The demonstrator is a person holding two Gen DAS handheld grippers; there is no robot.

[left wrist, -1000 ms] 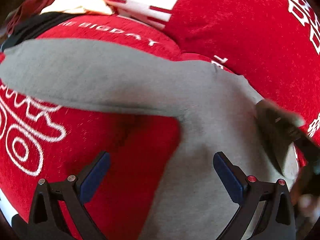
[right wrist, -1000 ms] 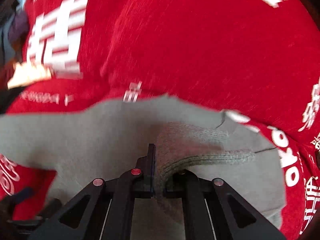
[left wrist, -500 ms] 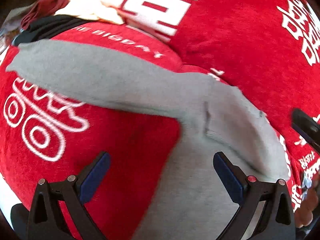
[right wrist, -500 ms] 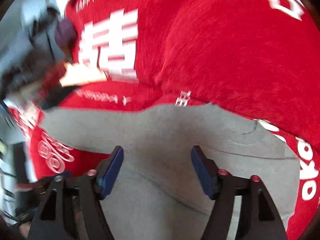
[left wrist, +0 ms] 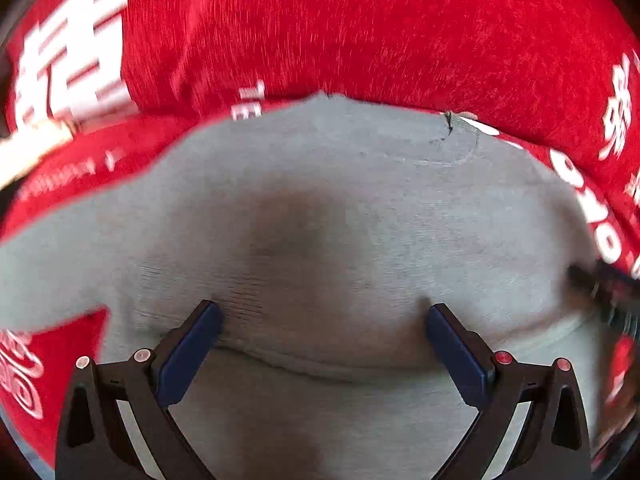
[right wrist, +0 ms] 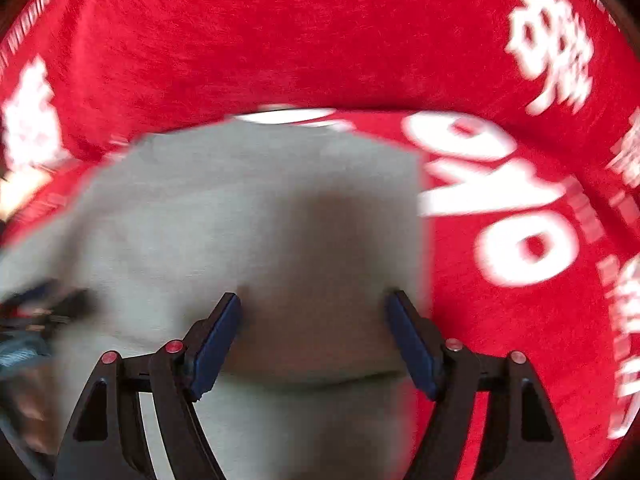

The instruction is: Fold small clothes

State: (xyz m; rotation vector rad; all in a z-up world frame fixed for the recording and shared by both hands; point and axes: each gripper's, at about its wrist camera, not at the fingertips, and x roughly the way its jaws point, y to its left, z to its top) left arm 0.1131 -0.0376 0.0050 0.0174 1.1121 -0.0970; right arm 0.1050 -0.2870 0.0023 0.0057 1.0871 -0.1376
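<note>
A small grey knit garment (left wrist: 360,208) lies spread on a red cloth with white lettering (left wrist: 360,32). My left gripper (left wrist: 320,316) is open, low over the garment, its blue pads on either side of a fold line. My right gripper (right wrist: 314,304) is open too, over the garment's right part (right wrist: 240,200), near its right edge. The right gripper shows blurred at the right edge of the left wrist view (left wrist: 608,292). The left gripper shows blurred at the left of the right wrist view (right wrist: 36,312).
The red cloth (right wrist: 360,40) covers the whole surface around the garment. A cream-coloured item (left wrist: 32,148) lies at the far left on the cloth.
My right gripper let go of the garment's ribbed edge and opened. Both grippers have moved over the garment and dropped close to it; the left swung right off the sleeve.
</note>
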